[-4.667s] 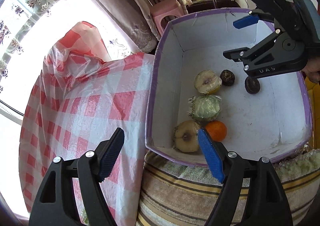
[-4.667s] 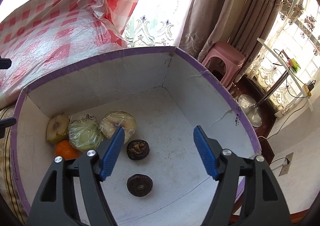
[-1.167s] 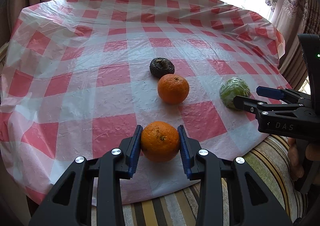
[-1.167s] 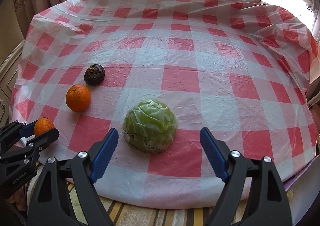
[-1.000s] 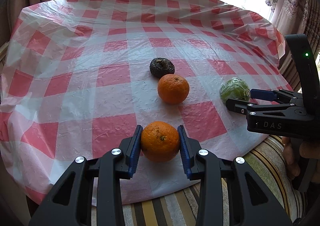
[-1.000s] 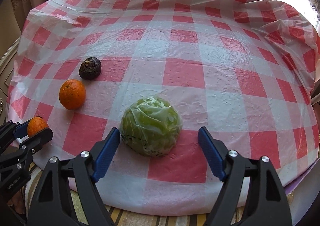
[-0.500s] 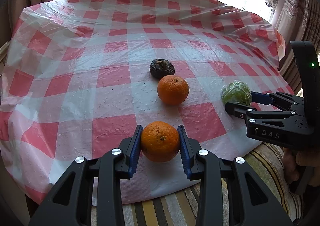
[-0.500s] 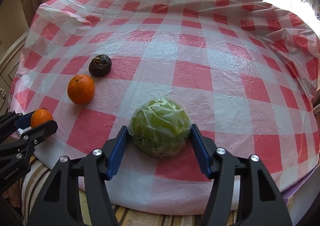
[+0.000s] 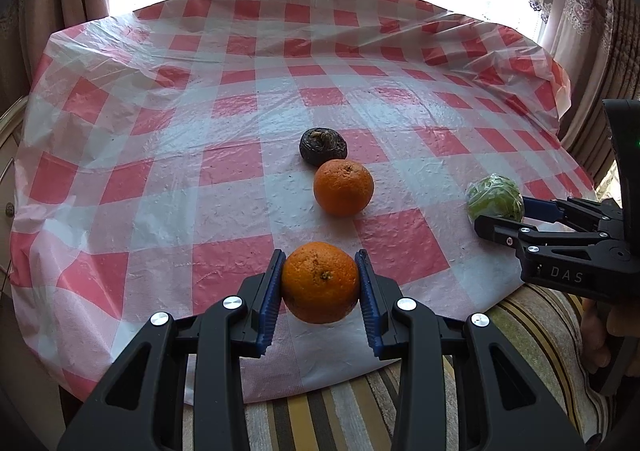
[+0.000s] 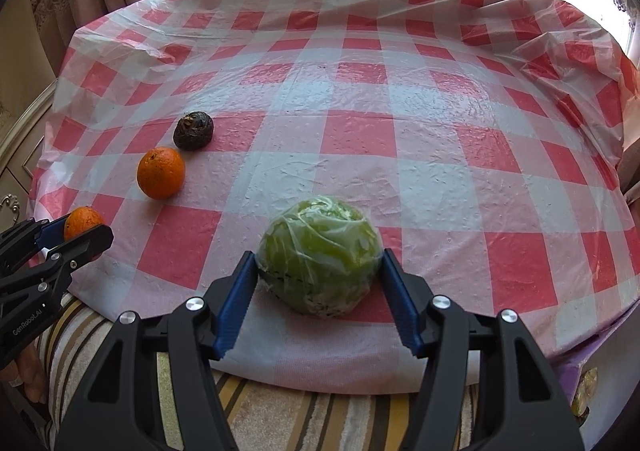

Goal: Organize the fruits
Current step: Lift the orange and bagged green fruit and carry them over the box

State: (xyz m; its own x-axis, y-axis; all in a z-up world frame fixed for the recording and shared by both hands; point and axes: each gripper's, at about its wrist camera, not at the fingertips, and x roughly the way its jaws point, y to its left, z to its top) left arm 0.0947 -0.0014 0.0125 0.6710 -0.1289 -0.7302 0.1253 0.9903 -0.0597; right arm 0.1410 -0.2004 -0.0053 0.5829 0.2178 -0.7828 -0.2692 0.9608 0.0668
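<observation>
Left gripper [image 9: 320, 285] clamping orange [image 9: 320, 282], right gripper [image 10: 316, 277] closed around wrapped green fruit [image 10: 319, 256], underside hidden, possibly lifted.

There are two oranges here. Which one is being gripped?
The nearer orange, clamped in the left gripper. The other orange sits free beside the dark fruit.

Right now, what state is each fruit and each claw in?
left claw: shut on the near orange
near orange: gripped between the blue pads
right claw: shut on the wrapped green fruit
wrapped green fruit: in plastic film, pads against both sides
second orange: loose on the checked cloth
dark fruit: loose, just behind the second orange
</observation>
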